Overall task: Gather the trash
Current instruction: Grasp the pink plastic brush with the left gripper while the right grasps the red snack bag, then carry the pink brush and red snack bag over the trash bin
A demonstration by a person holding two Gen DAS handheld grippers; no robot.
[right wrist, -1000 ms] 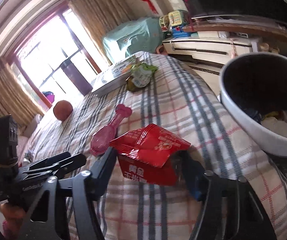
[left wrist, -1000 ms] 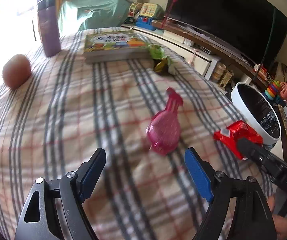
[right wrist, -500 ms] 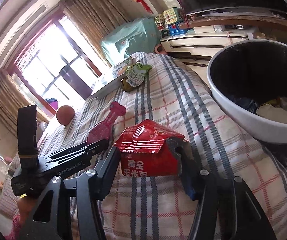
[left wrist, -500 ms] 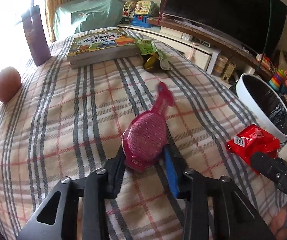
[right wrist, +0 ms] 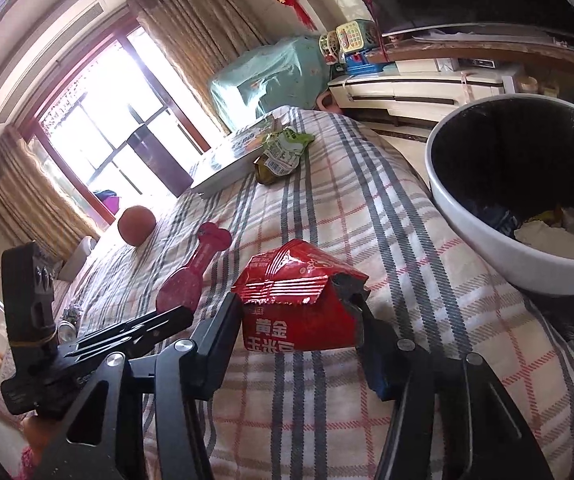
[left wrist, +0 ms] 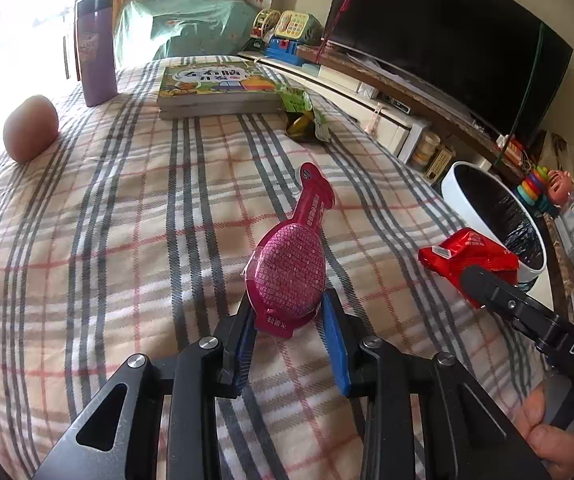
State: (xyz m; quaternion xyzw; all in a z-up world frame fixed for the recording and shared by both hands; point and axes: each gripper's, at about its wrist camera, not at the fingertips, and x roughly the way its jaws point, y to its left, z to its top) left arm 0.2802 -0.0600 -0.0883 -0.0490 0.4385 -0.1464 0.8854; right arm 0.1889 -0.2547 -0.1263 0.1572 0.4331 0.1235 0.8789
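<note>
In the lower middle of the left view, my left gripper [left wrist: 289, 330] has its fingers pinching the wide end of the pink wrapper [left wrist: 289, 276], whose narrow neck points away up the frame over the plaid blanket [left wrist: 127, 220]. In the right view my right gripper [right wrist: 299, 320] fingers clamp the red snack bag [right wrist: 301, 300] at centre, just above the blanket. Right of it, at the frame's right edge, stands the white bin [right wrist: 499, 252], black-lined, with scraps inside. Farther up the bed lie a green wrapper [left wrist: 305, 120] touching a picture book [left wrist: 217, 88], a brown ball [left wrist: 31, 128] at left, and a purple tumbler [left wrist: 97, 50].
</note>
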